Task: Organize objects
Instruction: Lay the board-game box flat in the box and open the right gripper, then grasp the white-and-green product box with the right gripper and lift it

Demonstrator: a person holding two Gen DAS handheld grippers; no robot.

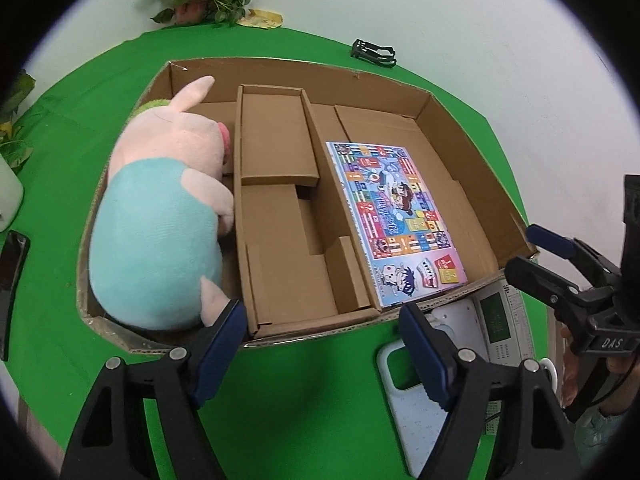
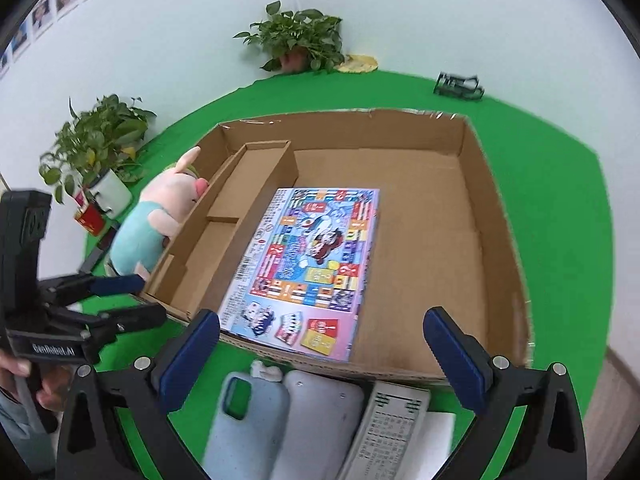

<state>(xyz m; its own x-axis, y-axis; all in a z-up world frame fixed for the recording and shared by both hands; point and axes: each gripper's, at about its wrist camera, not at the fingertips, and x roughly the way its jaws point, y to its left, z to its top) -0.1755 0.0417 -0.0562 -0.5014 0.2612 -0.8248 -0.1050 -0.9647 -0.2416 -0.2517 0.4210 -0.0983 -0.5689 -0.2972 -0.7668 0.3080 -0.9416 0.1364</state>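
A shallow cardboard box (image 1: 472,184) (image 2: 492,216) lies on the green table. A pink plush pig in a teal shirt (image 1: 160,216) (image 2: 152,220) lies in its left compartment. A colourful flat game box (image 1: 394,220) (image 2: 312,268) lies in the right compartment. A narrow cardboard divider tray (image 1: 280,216) (image 2: 224,224) sits between them. My left gripper (image 1: 320,356) is open and empty over the near box edge. My right gripper (image 2: 320,360) is open and empty above a pale blue phone case (image 2: 244,428) (image 1: 416,412), a white device (image 2: 320,420) and a calculator (image 2: 384,432) (image 1: 500,320).
Potted plants (image 2: 300,40) (image 2: 96,140) stand at the table's back and left. A black clip (image 1: 374,54) (image 2: 458,85) lies at the far edge. A dark phone (image 1: 10,280) lies at the left. A red cup (image 2: 90,218) stands by the left plant.
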